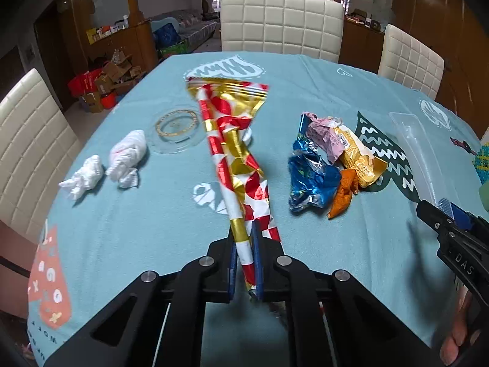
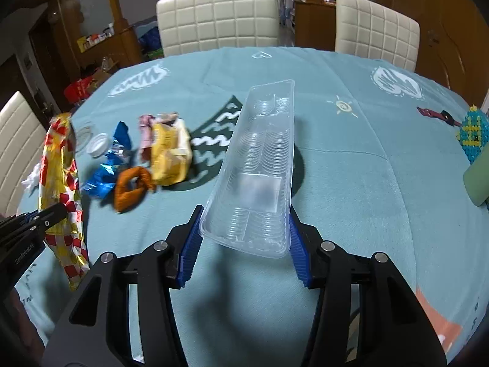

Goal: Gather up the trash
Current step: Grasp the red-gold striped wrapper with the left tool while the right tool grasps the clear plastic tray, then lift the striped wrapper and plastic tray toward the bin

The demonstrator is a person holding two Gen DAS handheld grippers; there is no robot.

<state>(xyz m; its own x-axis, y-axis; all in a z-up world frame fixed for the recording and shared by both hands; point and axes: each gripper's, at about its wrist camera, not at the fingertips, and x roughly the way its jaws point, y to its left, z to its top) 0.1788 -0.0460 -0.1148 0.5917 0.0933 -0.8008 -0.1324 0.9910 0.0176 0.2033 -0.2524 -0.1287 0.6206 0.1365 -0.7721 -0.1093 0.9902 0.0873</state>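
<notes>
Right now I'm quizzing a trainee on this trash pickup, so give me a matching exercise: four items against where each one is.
Items:
1. red and gold wrapper
2. clear plastic tray
3. white tissue wads
4. orange wrapper

Places:
A. between the right gripper's fingers
B. lying loose near the table's left edge
C. clamped in the left gripper
D. in the pile beside the blue wrapper

Pairs: 1-C, 2-A, 3-B, 4-D

Home dining room: padded chairs, sofa
</notes>
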